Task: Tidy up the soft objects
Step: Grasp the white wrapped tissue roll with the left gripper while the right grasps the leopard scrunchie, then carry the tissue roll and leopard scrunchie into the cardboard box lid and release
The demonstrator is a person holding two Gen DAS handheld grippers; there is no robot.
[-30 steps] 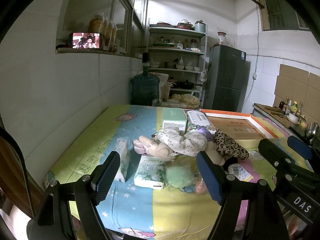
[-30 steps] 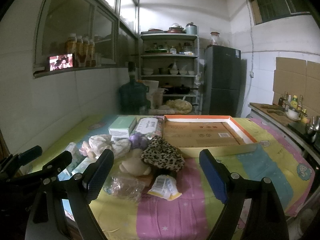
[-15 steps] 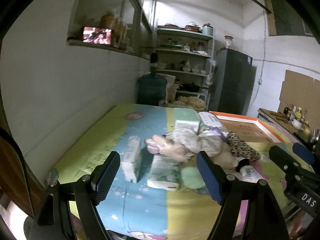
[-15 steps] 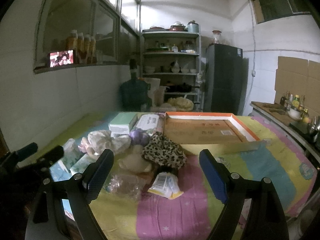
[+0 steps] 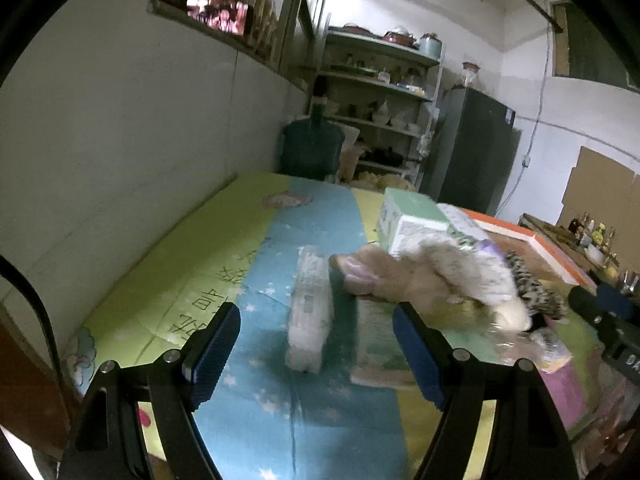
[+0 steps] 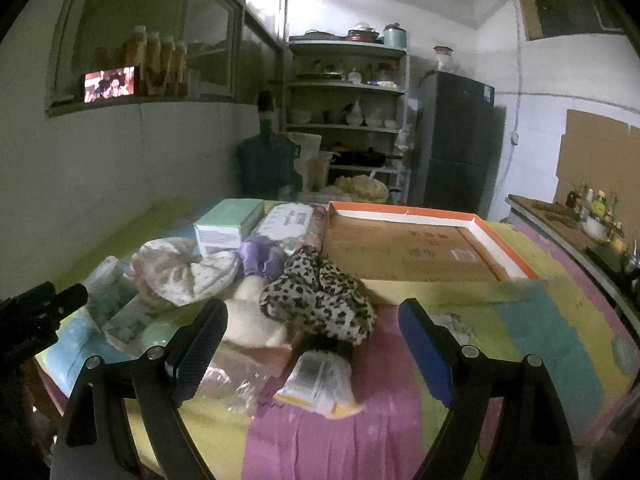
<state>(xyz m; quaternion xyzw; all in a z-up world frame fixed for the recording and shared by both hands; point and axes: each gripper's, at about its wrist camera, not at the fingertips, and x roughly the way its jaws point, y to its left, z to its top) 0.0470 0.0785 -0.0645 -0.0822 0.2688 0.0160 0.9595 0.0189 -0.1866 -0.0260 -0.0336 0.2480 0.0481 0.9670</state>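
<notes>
Both jaws wide & empty: left gripper [image 5: 316,344] faces a tissue pack [image 5: 309,312], right gripper [image 6: 312,344] the leopard cloth [image 6: 320,292] in the pile, tray [image 6: 502,256] beside it bare, so sorting not yet begun.

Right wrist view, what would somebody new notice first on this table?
Probably the leopard-print cloth topping a heap of soft things mid-table, and the shallow orange-rimmed cardboard tray behind it to the right. Nearest the open right gripper lies a small labelled packet.
</notes>
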